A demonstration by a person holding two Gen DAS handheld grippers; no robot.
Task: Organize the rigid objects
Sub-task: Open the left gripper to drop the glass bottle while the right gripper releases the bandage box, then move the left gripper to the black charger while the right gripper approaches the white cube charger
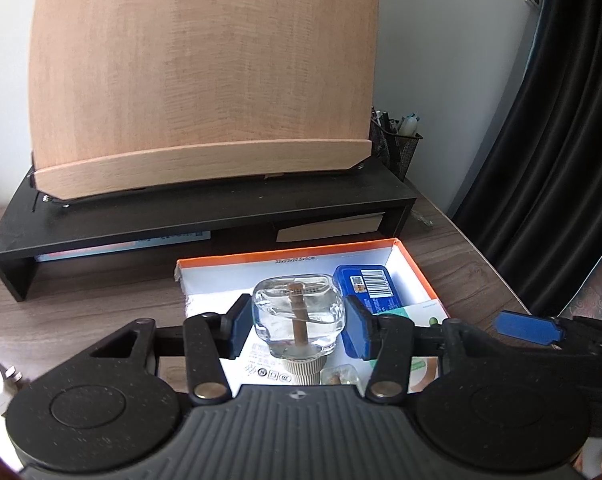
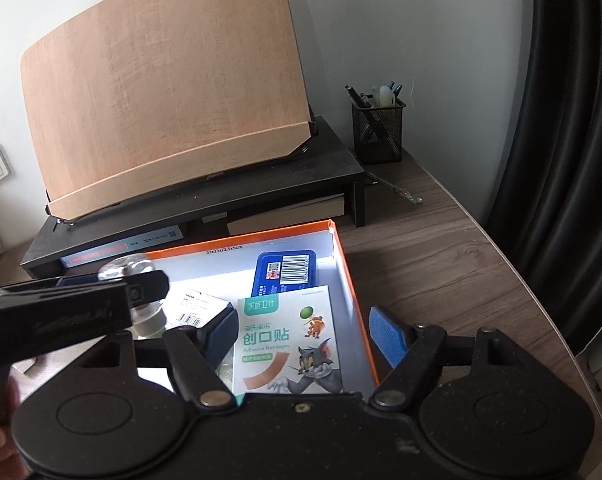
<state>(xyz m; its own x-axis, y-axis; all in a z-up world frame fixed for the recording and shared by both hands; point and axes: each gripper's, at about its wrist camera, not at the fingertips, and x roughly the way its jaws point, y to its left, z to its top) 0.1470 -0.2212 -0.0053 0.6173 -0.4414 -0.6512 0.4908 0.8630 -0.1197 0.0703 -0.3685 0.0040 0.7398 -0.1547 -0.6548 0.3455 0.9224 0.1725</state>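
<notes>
My left gripper (image 1: 299, 322) is shut on a clear glass bottle (image 1: 299, 312) with a ribbed beige cap, held over the orange-rimmed white box (image 1: 285, 257). The bottle also shows in the right wrist view (image 2: 127, 268), behind the left gripper's body. In the box lie a blue tin (image 1: 367, 286) with a barcode, a bandage packet (image 2: 297, 340) and a white labelled carton (image 2: 197, 308). My right gripper (image 2: 305, 338) is open and empty above the bandage packet at the box's near right side.
A black monitor riser (image 1: 221, 208) with a wooden book stand (image 1: 205, 72) stands behind the box. A mesh pen holder (image 2: 377, 132) stands at the back right. A white plug (image 1: 1, 388) lies on the desk left. A black curtain hangs right.
</notes>
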